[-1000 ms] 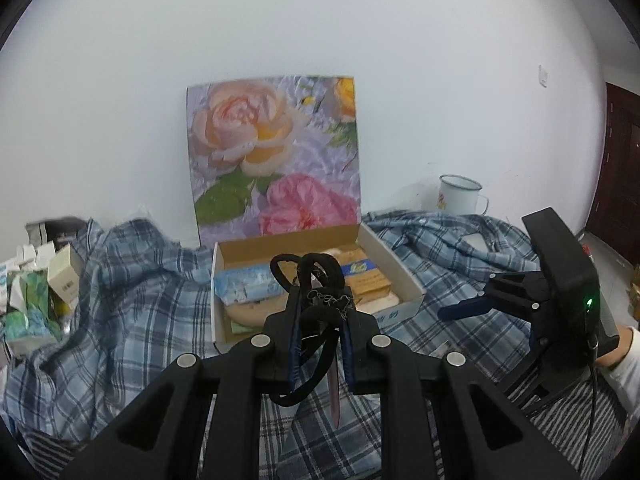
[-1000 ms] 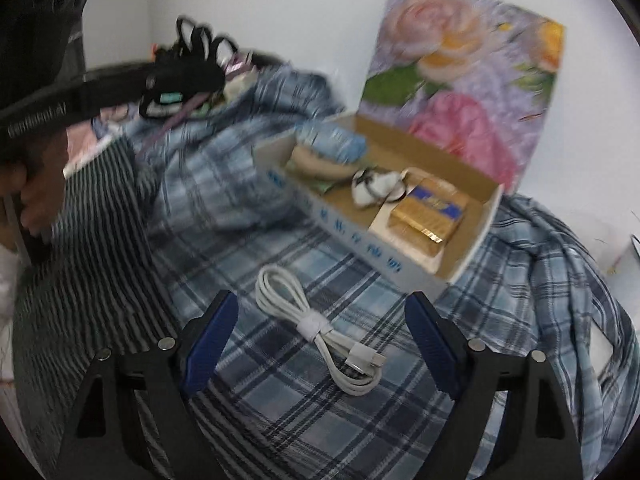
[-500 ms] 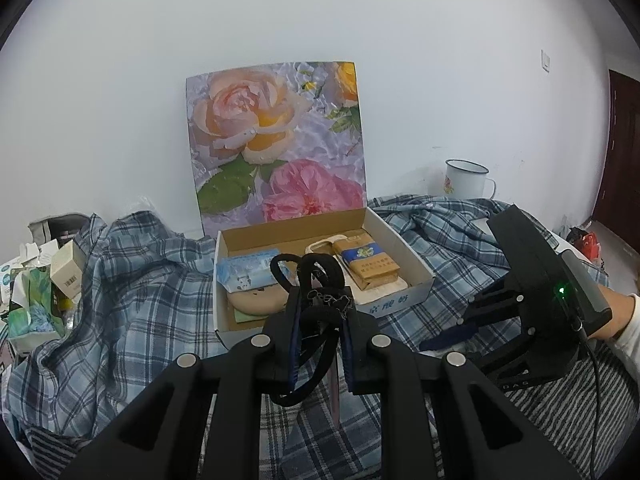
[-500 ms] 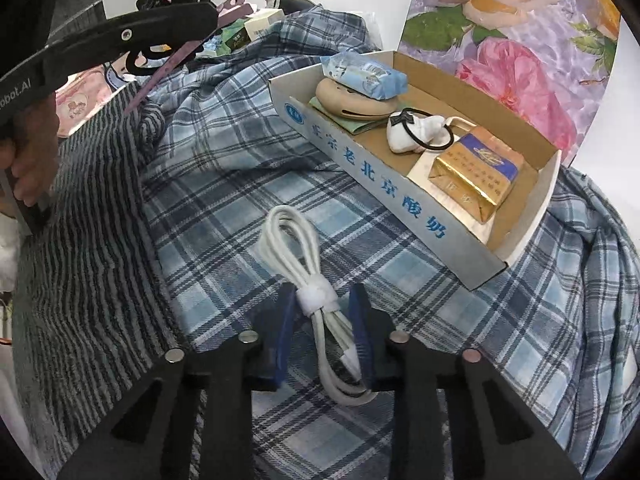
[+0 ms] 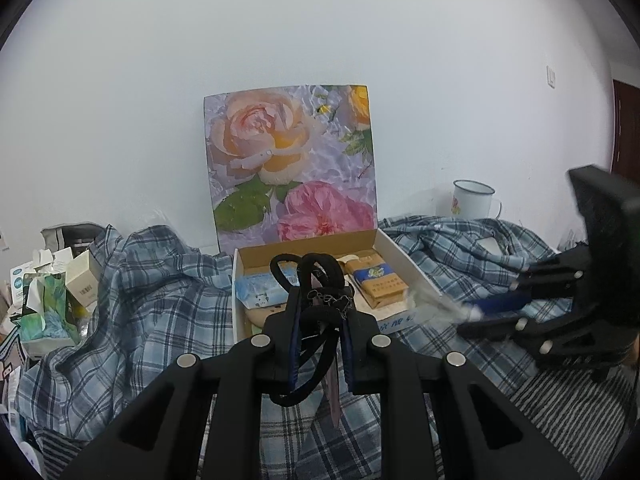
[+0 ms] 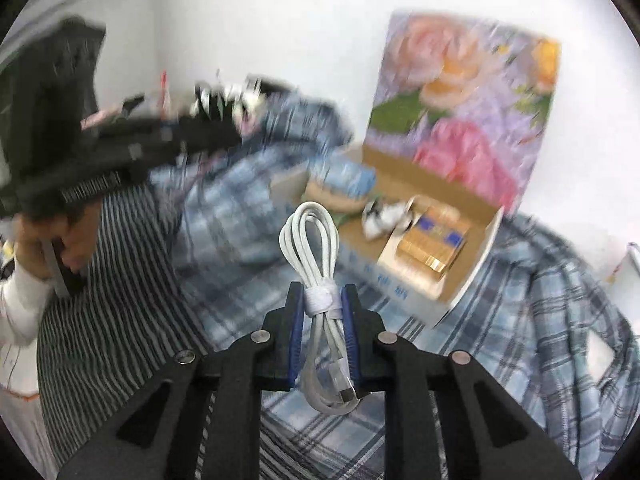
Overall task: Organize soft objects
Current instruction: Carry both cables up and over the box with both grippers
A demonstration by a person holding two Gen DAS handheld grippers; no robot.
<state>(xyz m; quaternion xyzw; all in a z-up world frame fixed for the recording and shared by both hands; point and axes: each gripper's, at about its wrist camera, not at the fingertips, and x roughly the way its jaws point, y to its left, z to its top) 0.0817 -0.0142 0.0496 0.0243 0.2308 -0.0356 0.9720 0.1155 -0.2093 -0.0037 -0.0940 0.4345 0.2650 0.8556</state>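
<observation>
White charging cable (image 6: 316, 280) clamped at its tie in right hand-held gripper (image 6: 322, 308), lifted near cardboard box (image 5: 404, 264); left hand-held gripper (image 5: 320, 312) pinches black hair ties (image 5: 316, 280). Risk: dangling cable loops snag box wall on drop

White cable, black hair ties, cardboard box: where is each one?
white cable (image 6: 320, 300): right wrist view, on its white wrap band.
black hair ties (image 5: 320, 314): left wrist view, on the bunched loops.
cardboard box (image 5: 394, 250): left wrist view, right wall.

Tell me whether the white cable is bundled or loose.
Bundled. The white cable is looped and cinched by a white strap, with the right gripper shut on it.
</observation>
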